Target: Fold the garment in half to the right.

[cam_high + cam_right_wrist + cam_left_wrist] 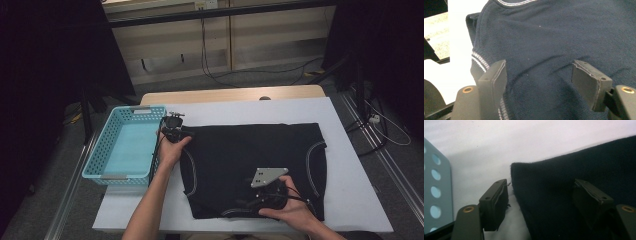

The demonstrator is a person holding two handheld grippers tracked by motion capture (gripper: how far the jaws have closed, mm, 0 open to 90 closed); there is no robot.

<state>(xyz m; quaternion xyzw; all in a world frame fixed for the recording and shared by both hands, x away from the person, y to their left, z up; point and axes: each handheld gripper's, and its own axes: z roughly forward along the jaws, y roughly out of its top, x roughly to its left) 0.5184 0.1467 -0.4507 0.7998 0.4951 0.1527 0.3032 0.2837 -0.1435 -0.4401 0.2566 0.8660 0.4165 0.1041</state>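
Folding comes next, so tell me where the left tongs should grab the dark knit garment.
Take the dark knit garment at its far-left corner, coming in from the basket side. That corner lies flat on the white table cover, and the open left tongs already straddle its edge.

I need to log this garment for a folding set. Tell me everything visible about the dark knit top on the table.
The dark knit top looks navy, in a fine knit, with thin white-striped trim along its openings. It lies spread flat on the white table cover, beside the blue basket. The left gripper stands open astride its far left corner; the right gripper stands open over the near edge, where the fabric ripples slightly.
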